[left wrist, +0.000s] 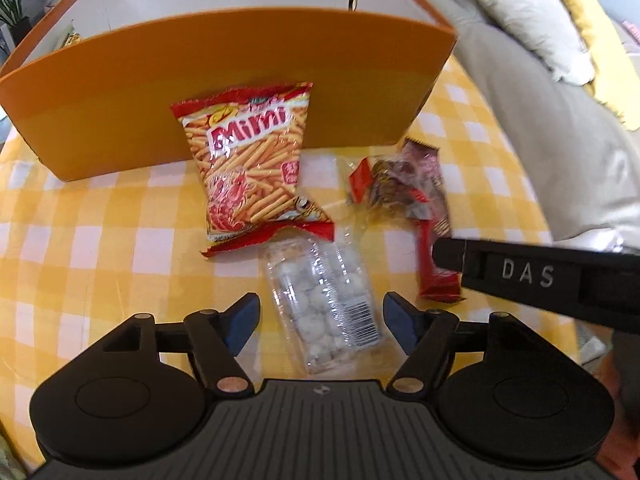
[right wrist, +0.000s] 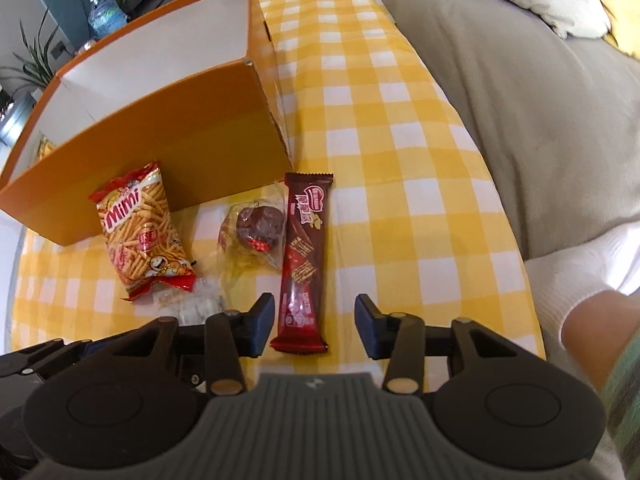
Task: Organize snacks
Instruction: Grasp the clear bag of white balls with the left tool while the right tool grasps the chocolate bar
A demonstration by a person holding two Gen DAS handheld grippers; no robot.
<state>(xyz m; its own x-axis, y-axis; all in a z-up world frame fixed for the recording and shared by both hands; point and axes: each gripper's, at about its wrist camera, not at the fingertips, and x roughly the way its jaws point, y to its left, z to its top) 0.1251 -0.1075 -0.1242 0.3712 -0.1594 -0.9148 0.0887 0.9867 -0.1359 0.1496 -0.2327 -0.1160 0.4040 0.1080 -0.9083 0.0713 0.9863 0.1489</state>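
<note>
My left gripper (left wrist: 320,320) is open, its blue pads on either side of a clear pack of white round sweets (left wrist: 324,304) without touching it. Above that lies a red and orange Mimi stick-snack bag (left wrist: 250,164) against the orange box (left wrist: 120,112). My right gripper (right wrist: 315,328) is open over the lower end of a long brown and red wafer bar (right wrist: 303,256); the pads stand apart from it. A clear-wrapped dark chocolate cookie (right wrist: 256,228) lies left of the bar. The Mimi bag (right wrist: 140,232) is further left.
The orange box (right wrist: 180,136) has white inner walls and an open top, with something yellow inside at its left. A yellow and white checked cloth (right wrist: 400,160) covers the table. A beige sofa (right wrist: 520,100) with pillows lies to the right. A person's sleeve (right wrist: 624,400) shows at the lower right.
</note>
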